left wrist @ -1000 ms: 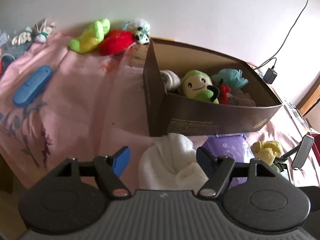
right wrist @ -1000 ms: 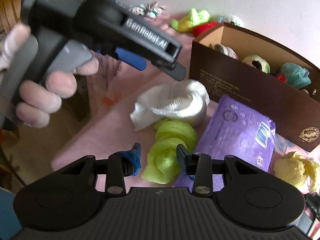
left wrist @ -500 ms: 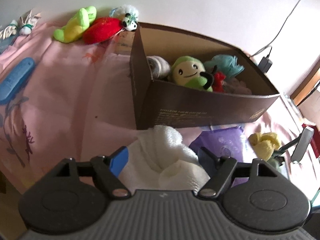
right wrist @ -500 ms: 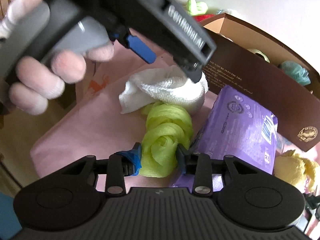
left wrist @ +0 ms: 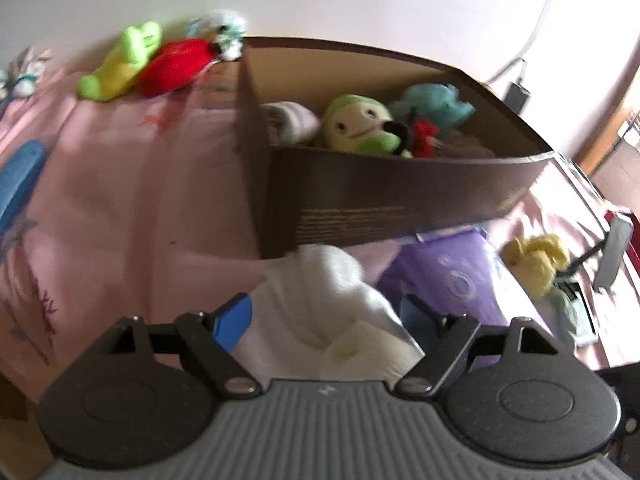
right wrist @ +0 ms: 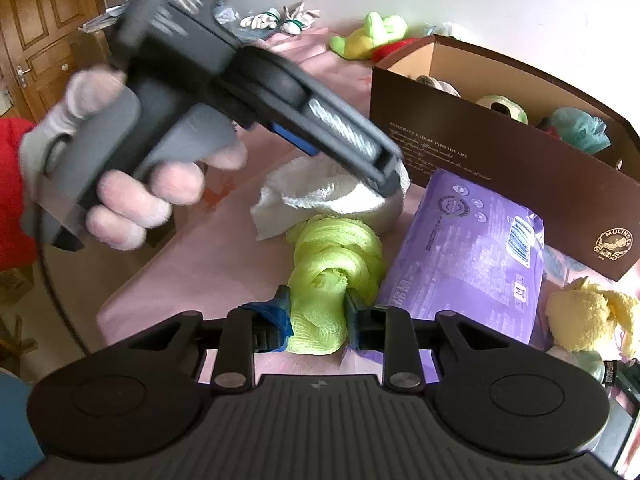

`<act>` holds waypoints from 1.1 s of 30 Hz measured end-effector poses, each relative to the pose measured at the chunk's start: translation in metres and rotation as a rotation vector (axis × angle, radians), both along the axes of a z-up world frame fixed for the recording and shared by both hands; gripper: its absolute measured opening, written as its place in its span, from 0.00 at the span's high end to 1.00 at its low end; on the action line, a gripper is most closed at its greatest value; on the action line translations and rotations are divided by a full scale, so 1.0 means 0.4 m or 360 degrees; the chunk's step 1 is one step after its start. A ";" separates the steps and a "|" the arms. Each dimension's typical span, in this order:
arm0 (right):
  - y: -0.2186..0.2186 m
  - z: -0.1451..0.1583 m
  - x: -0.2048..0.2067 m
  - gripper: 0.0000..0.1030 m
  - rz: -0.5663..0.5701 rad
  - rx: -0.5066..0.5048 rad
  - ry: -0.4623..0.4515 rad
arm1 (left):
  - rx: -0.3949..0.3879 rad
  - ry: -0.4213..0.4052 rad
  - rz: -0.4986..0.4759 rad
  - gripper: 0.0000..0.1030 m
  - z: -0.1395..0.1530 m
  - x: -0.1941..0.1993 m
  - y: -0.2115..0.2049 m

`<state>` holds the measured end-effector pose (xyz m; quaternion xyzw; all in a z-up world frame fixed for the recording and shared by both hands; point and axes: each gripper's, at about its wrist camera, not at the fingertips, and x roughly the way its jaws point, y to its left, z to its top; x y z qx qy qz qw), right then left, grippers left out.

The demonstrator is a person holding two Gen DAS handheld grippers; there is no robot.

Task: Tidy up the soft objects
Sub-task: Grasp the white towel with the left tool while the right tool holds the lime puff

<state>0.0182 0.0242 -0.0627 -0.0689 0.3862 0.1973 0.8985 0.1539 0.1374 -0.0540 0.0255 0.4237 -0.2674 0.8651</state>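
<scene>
A rolled white towel point(left wrist: 332, 312) lies on the pink cloth in front of the brown box point(left wrist: 400, 200). My left gripper point(left wrist: 326, 320) is open with its fingers on either side of the towel; the towel also shows in the right wrist view point(right wrist: 320, 196). My right gripper point(right wrist: 316, 308) is shut on a twisted lime-green cloth point(right wrist: 332, 268) that lies next to the towel. The box point(right wrist: 500, 152) holds a green plush point(left wrist: 360, 128), a teal puff point(left wrist: 436, 104) and other soft things.
A purple pack point(right wrist: 464, 256) lies right of the green cloth, a yellow cloth point(right wrist: 588, 316) beyond it. A green plush point(left wrist: 120, 64), a red plush point(left wrist: 176, 68) and a small white toy point(left wrist: 224, 32) lie by the wall. A blue object point(left wrist: 20, 184) lies at left.
My left gripper has moved forward and down until its open fingers straddle the white towel. My right gripper has advanced onto the lime-green cloth and closed on it.
</scene>
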 end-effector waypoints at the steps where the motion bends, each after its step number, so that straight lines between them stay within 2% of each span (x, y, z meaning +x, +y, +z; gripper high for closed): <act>1: -0.004 0.003 -0.005 0.91 0.0001 0.0006 -0.0002 | 0.0025 -0.0006 -0.0017 0.20 -0.006 -0.002 -0.009; 5: -0.028 0.012 0.002 0.92 0.0026 0.0062 -0.0010 | 0.0127 0.0016 0.0005 0.20 -0.040 0.005 -0.027; 14: -0.080 0.026 -0.026 0.92 0.0008 0.0236 -0.0040 | 0.0101 0.0025 0.0026 0.19 -0.050 0.025 -0.001; 17: -0.097 0.035 -0.039 0.92 0.0006 0.0279 -0.0060 | 0.0157 -0.0029 0.0008 0.19 -0.067 0.017 -0.020; 23: -0.115 0.046 -0.053 0.92 -0.0001 0.0312 -0.0092 | 0.0154 -0.0092 0.0026 0.19 -0.083 0.009 -0.033; 29: -0.127 0.050 -0.063 0.92 0.0016 0.0343 -0.0110 | 0.0147 -0.0153 0.0032 0.43 -0.067 -0.022 -0.038; 33: -0.137 0.055 -0.068 0.93 0.0029 0.0354 -0.0115 | 0.0134 -0.0203 0.0073 0.47 -0.044 -0.052 -0.029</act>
